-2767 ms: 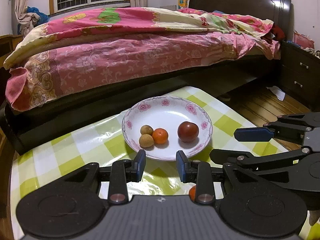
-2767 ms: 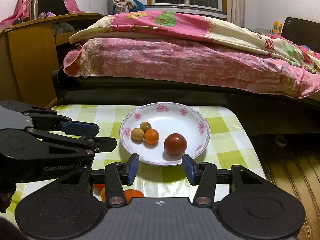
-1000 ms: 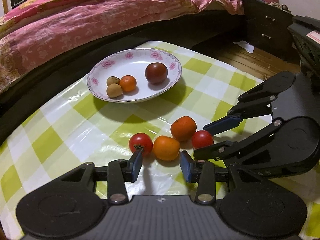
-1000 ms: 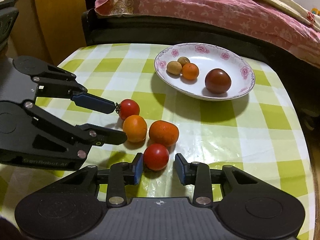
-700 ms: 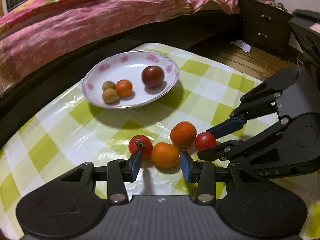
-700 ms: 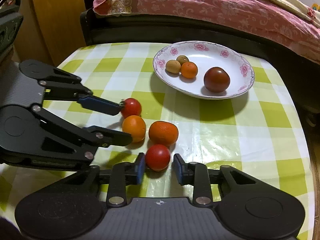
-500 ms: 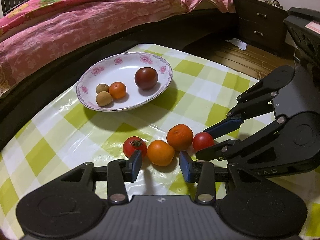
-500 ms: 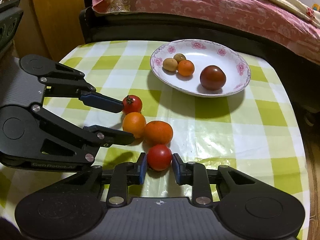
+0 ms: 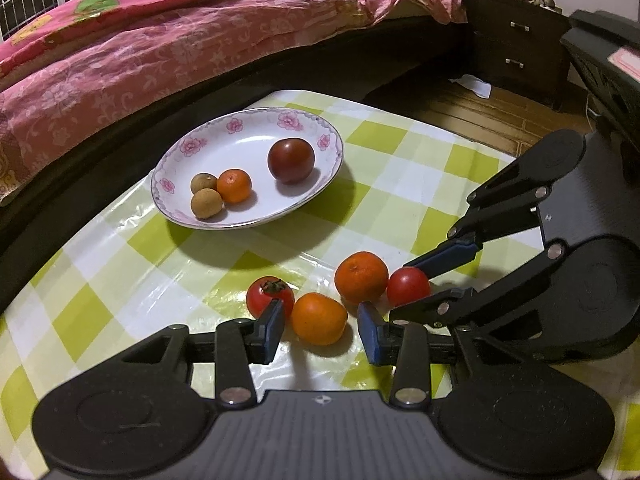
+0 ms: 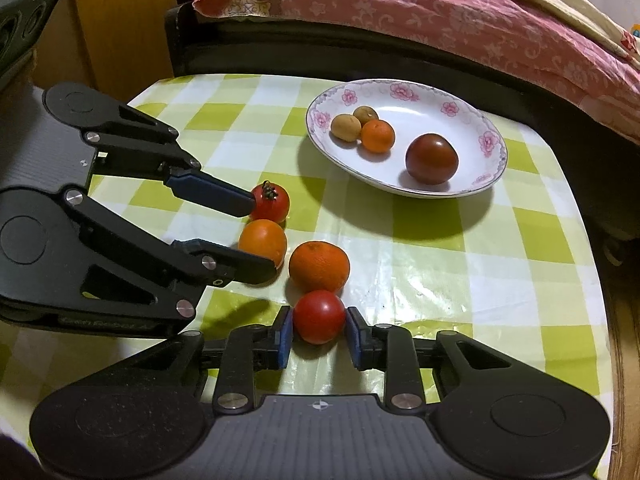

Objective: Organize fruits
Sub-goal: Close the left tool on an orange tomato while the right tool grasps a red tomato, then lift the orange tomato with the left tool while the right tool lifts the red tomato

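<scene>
Red tomato [image 10: 319,316]: on the checked tablecloth [image 10: 460,280] at the near end of the loose group, touching the large orange [image 10: 319,266] behind it. Not yet lifted.
Right gripper [image 10: 319,334]: a second ago its jaws stood clear on either side of this tomato; both blue pads now press on its flanks. Grip made.
Meaning for task: pick-up step is complete, in my judgement; next comes lifting and carrying to the plate.
Orange fruit [image 9: 319,319]: lies between the jaws of the left gripper [image 9: 320,330], which stand narrowly apart with a gap on each side of the fruit. Not gripped. Opening much as it was a second ago.
Stemmed tomato [image 9: 270,296]: just beyond the left gripper's left finger, beside the orange fruit.
Plate [image 9: 176,160]: flowered rim, well beyond the loose group, toward the bed [image 9: 200,40]. Holds a dark tomato [image 9: 291,160], a small orange [image 9: 234,185] and two brown fruits [image 9: 206,203], contents unchanged.
Remaining: four fruits off the plate.
Risk: the large orange may roll once the tomato leaves it.
</scene>
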`<state>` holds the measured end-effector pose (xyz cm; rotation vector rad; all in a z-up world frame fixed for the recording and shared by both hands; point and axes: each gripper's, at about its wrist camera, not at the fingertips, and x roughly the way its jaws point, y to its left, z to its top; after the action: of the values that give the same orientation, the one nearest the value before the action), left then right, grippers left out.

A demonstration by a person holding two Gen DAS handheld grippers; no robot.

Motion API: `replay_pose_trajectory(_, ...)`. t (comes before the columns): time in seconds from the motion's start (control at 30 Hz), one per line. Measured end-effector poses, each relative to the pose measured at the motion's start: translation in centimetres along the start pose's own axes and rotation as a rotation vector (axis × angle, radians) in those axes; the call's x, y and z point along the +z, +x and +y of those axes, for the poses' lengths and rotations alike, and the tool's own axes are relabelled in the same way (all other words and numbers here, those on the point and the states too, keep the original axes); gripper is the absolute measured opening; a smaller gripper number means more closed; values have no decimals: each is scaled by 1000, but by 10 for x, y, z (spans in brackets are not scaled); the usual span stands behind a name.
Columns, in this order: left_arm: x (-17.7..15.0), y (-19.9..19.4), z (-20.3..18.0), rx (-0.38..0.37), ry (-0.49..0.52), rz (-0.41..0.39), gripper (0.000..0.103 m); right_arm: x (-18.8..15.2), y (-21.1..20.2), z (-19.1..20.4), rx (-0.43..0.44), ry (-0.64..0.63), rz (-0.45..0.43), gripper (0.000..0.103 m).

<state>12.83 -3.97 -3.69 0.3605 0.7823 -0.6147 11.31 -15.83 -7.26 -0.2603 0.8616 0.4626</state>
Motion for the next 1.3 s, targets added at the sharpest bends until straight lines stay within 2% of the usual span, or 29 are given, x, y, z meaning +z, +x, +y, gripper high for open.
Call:
replay_pose_trajectory(0.2, 0, -2, -2, -39, 0, 12, 46, 1, -1, -4, -10, 16, 5, 24)
replay_pose_trajectory(0.4, 1, 5, -6, 4, 24, 13, 47, 2, -3, -14, -1, 93, 13, 24)
replay_pose_trajectory(0.57, 2, 16, -7, 47, 54, 23, 48, 3, -5, -16, -14, 88, 7, 24)
replay_pose_trajectory(0.93, -3, 14, -6, 33, 41, 43, 42, 0, -2, -26, -31, 129, 39, 24)
replay_pose_trajectory(1.3, -4, 15, -9, 58, 43, 31, 40, 0, 1, -20, -55, 83, 26, 25)
